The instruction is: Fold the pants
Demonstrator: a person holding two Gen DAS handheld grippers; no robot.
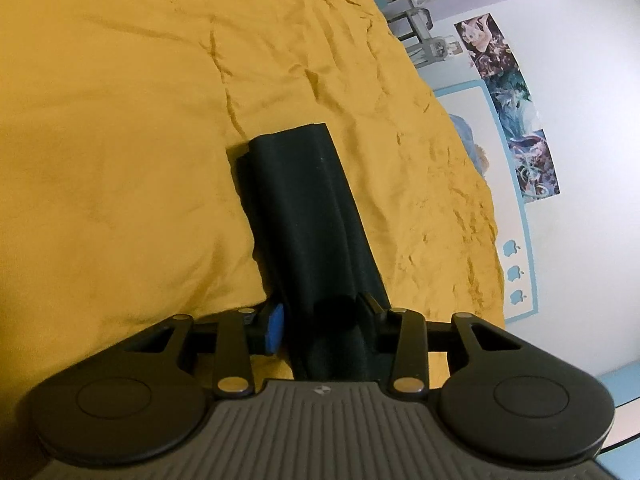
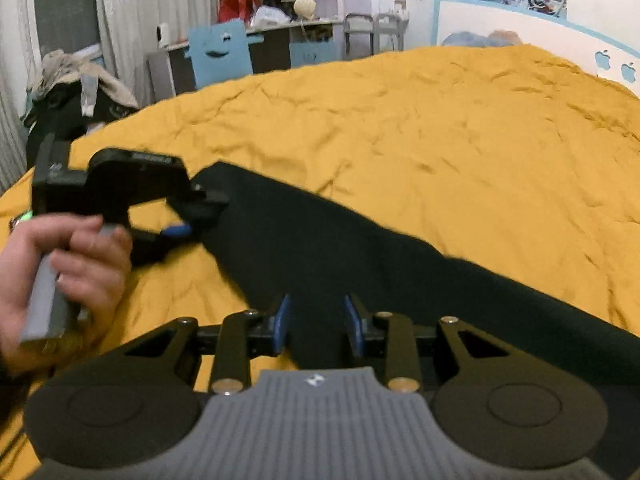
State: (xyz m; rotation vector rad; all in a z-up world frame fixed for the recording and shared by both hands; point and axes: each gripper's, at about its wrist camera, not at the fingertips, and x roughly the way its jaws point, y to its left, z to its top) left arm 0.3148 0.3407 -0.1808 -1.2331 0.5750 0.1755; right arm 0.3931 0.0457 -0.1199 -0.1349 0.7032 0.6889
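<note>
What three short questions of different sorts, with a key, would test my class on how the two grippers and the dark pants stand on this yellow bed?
1. True or false: fabric of the pants lies between the left gripper's fingers.
2. The pants lie on: A) a desk B) the yellow bedspread C) a chair.
3. Fill in: the right gripper's jaws stand ____, with the pants under the gap.

Key: 1 true; 2 B; 3 open.

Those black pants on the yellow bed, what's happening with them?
A person is folding the black fabric pants on a wrinkled yellow bedspread, using two handheld tools. The left gripper has cloth between its fingers at one end. The right gripper is open over the pants, not gripping.
</note>
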